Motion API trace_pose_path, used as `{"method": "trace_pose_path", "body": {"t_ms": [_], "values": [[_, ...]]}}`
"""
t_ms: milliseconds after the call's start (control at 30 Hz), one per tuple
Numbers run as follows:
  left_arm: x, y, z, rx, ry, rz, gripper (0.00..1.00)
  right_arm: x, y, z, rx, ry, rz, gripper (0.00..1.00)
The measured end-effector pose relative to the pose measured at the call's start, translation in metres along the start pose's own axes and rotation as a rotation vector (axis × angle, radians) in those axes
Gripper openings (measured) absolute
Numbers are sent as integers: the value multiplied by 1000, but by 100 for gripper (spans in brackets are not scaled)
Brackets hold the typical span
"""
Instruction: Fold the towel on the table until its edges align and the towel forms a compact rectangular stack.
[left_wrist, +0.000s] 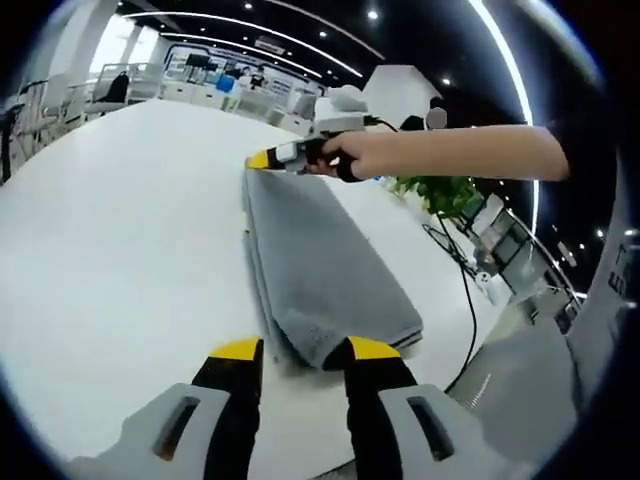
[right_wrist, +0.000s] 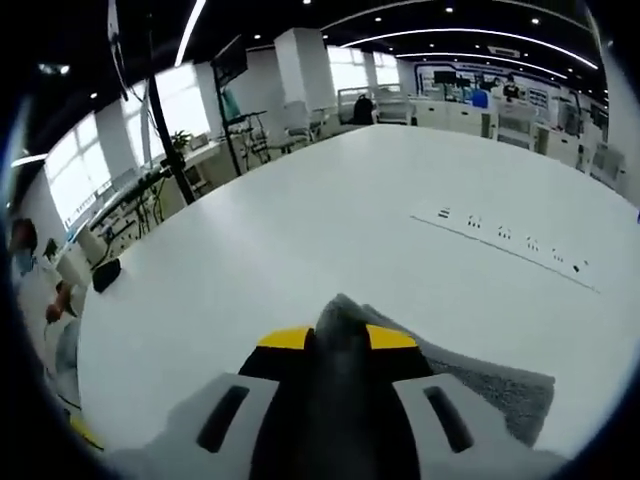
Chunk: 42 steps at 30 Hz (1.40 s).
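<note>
A grey towel (left_wrist: 315, 265) lies folded into a long narrow strip on the white table (left_wrist: 130, 240), running away from me. In the left gripper view my left gripper (left_wrist: 305, 350) stands open at the strip's near end, a yellow-tipped jaw on either side of the towel's corner. At the far end a hand holds my right gripper (left_wrist: 262, 159) against the towel's edge. In the right gripper view the right gripper (right_wrist: 337, 338) is shut on a bunched fold of the towel (right_wrist: 500, 390), which trails off to the lower right.
A row of sockets (right_wrist: 510, 245) is set into the table beyond the towel. A green plant (left_wrist: 440, 190) and a black cable (left_wrist: 465, 290) are past the table's right edge. Desks and chairs stand far behind, and a person (right_wrist: 30, 270) is at the left.
</note>
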<state>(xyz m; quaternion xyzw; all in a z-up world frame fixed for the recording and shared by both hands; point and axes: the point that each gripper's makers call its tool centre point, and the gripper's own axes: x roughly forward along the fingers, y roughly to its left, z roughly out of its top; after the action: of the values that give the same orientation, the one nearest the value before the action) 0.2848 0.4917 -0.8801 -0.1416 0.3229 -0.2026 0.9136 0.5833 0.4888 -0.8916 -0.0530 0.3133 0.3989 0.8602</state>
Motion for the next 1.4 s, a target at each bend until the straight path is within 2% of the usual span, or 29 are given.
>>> {"method": "trace_pose_path", "body": {"t_ms": [167, 333, 400, 567, 733, 900, 967, 1100, 1233, 1400], "values": [[12, 5, 15, 40, -4, -17, 37, -13, -5, -5, 8, 2, 1, 24], [21, -6, 40, 99, 3, -101, 39, -30, -19, -14, 25, 8, -16, 26], [22, -8, 50, 122, -3, -113, 39, -41, -24, -19, 37, 9, -25, 27], [30, -2, 61, 160, 5, -100, 39, -62, -30, -28, 62, -3, -49, 27], [40, 10, 72, 182, 10, -77, 40, -74, -44, -33, 82, -7, -70, 29], [53, 21, 88, 215, 10, -69, 43, -98, -50, -49, 86, 0, -79, 34], [58, 29, 98, 230, -5, -33, 43, -104, -53, -54, 99, 5, -87, 36], [71, 40, 110, 209, -17, -10, 43, -119, -56, -65, 132, 9, -99, 39], [84, 45, 114, 216, -8, 2, 43, -129, -57, -78, 126, 22, -100, 41], [96, 43, 112, 234, 16, -22, 43, -139, -53, -97, 156, 30, -95, 41]]}}
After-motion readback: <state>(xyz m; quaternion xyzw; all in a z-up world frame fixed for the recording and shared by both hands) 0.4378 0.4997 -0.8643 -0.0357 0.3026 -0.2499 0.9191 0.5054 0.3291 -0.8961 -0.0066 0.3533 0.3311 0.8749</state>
